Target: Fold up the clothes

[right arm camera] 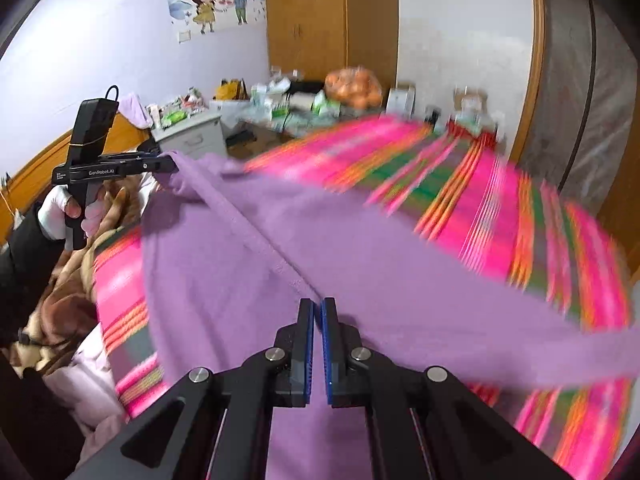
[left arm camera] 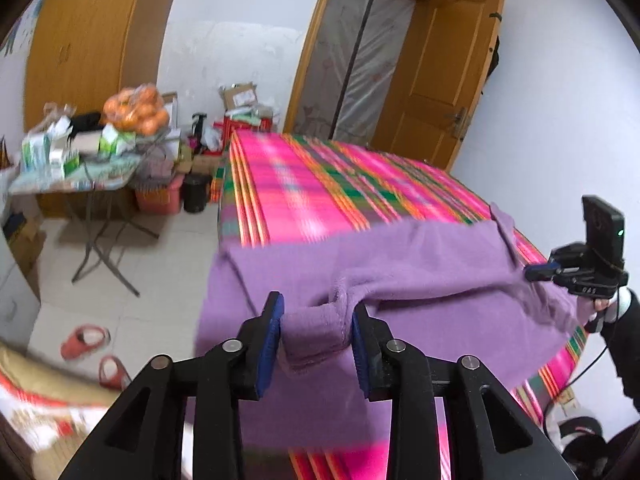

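A purple fleece garment (left arm camera: 400, 264) hangs stretched above a bed with a pink plaid sheet (left arm camera: 312, 184). In the left wrist view my left gripper (left arm camera: 318, 308) is shut on a bunched fold of the garment's near edge, which fills the gap between the blue pads. At the far right my right gripper (left arm camera: 530, 272), held in a white-gloved hand, pinches another edge. In the right wrist view the right gripper (right arm camera: 316, 306) is shut, with thin purple cloth (right arm camera: 280, 248) caught at its tips. The left gripper (right arm camera: 170, 162) holds the far corner there. The bed sheet (right arm camera: 500, 208) is blurred.
Left of the bed stands a folding table (left arm camera: 80, 176) with boxes and a bag of oranges (left arm camera: 136, 108). Red slippers (left arm camera: 84, 340) lie on the tiled floor. A wooden door (left arm camera: 448, 72) stands open beyond the bed. A brown blanket (right arm camera: 60, 300) is heaped at the bed's left.
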